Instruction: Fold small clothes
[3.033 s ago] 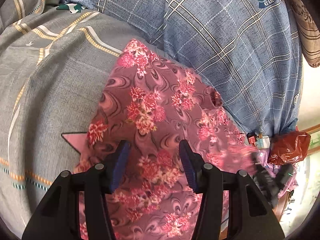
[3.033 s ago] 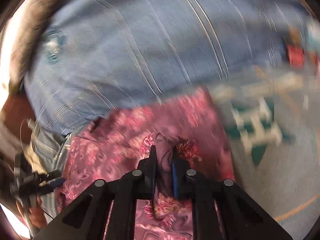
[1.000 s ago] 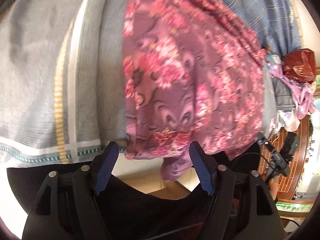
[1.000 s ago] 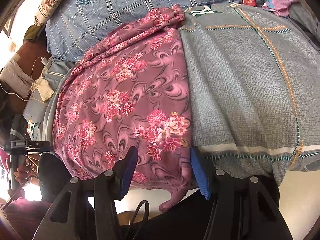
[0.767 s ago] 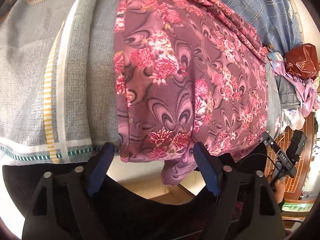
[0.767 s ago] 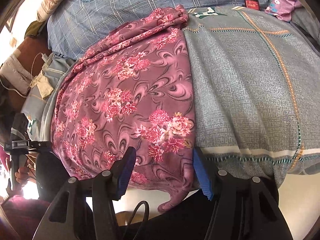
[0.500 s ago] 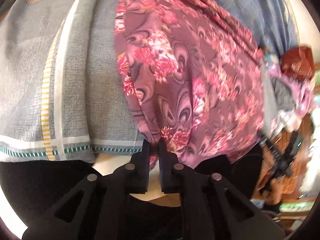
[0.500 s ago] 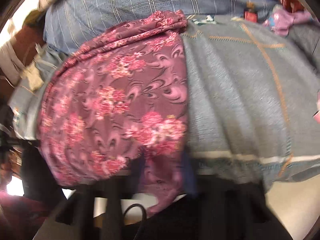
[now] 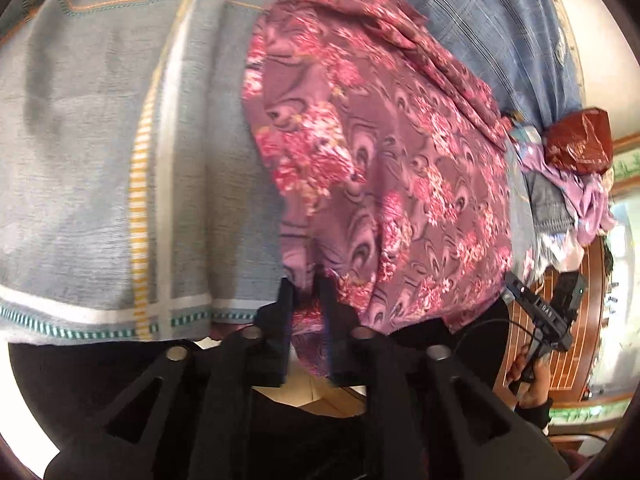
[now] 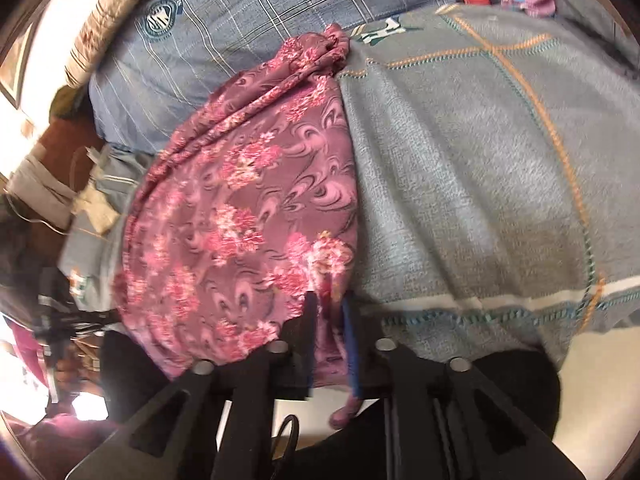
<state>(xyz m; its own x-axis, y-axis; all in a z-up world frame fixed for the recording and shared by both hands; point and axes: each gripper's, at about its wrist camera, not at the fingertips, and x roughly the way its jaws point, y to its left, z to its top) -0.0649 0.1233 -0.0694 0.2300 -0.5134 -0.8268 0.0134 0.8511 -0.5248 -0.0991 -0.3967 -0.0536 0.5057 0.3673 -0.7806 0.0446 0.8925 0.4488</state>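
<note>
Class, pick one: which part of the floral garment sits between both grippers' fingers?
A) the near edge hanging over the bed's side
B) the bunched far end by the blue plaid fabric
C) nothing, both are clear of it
A: the left gripper and right gripper each have the floral garment's near hanging edge between their fingers.
</note>
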